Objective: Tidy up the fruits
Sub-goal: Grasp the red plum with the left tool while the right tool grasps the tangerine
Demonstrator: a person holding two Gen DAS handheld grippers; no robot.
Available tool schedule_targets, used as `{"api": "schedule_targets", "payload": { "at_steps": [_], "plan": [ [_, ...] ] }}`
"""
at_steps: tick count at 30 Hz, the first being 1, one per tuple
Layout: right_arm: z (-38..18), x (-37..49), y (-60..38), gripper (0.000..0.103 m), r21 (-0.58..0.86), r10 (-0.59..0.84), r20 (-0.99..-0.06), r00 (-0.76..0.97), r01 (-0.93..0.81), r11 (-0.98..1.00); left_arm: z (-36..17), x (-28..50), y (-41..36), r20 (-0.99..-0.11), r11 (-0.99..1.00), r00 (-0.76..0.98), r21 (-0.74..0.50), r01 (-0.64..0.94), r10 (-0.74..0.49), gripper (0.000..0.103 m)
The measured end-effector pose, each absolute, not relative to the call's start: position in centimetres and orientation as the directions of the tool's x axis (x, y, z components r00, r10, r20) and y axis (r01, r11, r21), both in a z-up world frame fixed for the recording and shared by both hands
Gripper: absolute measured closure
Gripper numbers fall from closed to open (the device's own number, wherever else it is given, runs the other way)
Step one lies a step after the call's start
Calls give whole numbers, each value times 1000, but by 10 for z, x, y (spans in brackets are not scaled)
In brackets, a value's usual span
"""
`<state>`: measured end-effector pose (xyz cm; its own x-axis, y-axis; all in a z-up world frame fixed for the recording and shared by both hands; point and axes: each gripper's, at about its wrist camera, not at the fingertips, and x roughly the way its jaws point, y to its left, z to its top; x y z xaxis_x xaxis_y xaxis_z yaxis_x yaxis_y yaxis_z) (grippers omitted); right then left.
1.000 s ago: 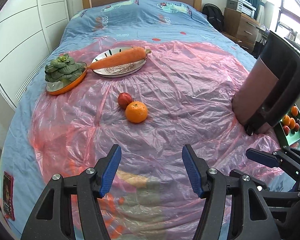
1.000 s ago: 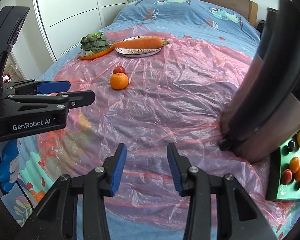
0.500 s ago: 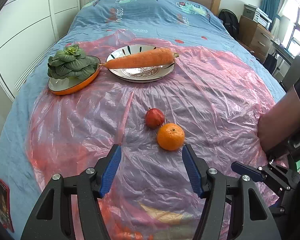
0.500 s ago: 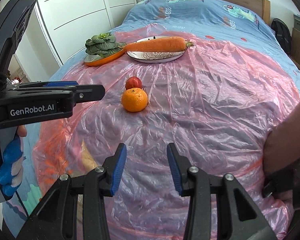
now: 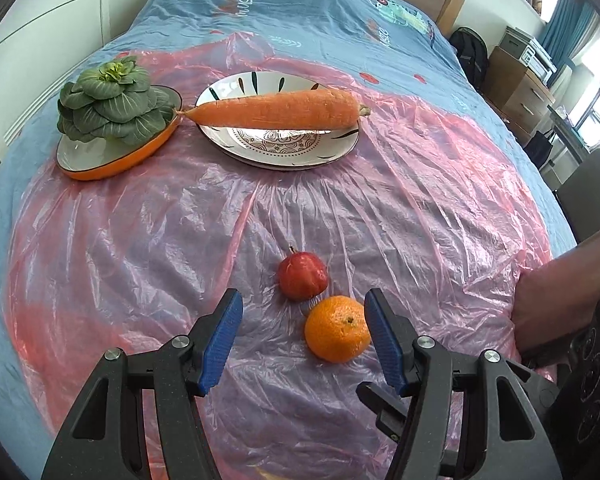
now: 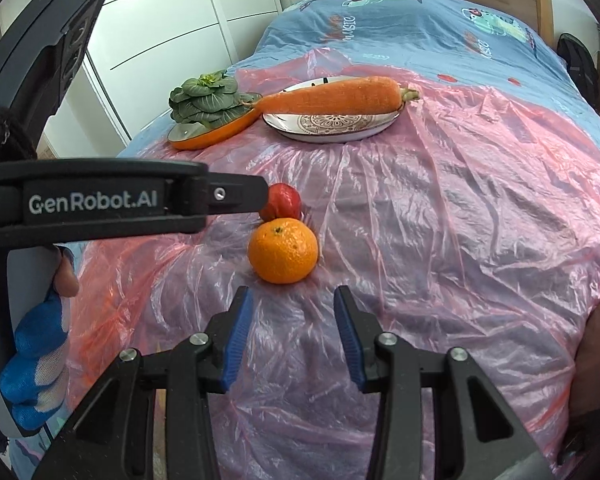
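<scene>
An orange (image 5: 337, 329) lies on the pink plastic sheet (image 5: 140, 240) covering the bed, with a red fruit (image 5: 302, 275) touching it just beyond. My left gripper (image 5: 302, 322) is open; the orange sits just inside its right fingertip and the red fruit lies just past the tips. In the right wrist view the orange (image 6: 283, 251) is just ahead of my open, empty right gripper (image 6: 294, 314). The red fruit (image 6: 284, 203) is partly hidden there behind the left gripper's black finger (image 6: 236, 198).
A big carrot (image 5: 276, 110) lies across a patterned white plate (image 5: 278, 148) at the far side. Left of it, an orange dish (image 5: 116, 156) holds a leafy green vegetable (image 5: 108, 106). A blue-gloved hand (image 6: 32, 364) holds the left tool. Drawers and a bag stand beside the bed.
Both grippers have moved forward and lower toward the orange and red fruit, which now appear much closer. The green tray of small fruits has left both views. The jaws have kept their width.
</scene>
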<state>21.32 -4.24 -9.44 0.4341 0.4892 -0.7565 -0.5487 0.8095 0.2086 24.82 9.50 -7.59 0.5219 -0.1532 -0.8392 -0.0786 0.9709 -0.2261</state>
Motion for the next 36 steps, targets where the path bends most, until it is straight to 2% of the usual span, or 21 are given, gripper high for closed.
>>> {"api": "schedule_targets", "payload": {
  "at_steps": [10, 13, 18, 26, 30, 36],
  "plan": [
    [-104, 236, -25, 33, 242, 521, -745, 417, -558, 794, -101, 287, 98, -897, 957, 421, -226, -179, -133, 46],
    [-109, 239, -19, 23, 247, 523, -747, 411, -558, 792, -110, 292, 98, -911, 959, 392, -211, -187, -124, 47],
    [-116, 245, -13, 21, 246, 517, -751, 411, -553, 796, -120, 296, 100, -919, 958, 375, -211, -196, -125, 49],
    [-121, 249, -7, 21, 231, 500, -759, 417, -546, 805, -126, 301, 101, -924, 956, 366, -201, -215, -112, 61],
    [-123, 250, -6, 24, 227, 498, -759, 418, -548, 805, -127, 300, 104, -923, 955, 371, -193, -224, -100, 75],
    [-120, 247, -9, 26, 229, 503, -755, 421, -549, 804, -123, 291, 107, -914, 956, 393, -196, -217, -99, 75]
  ]
}}
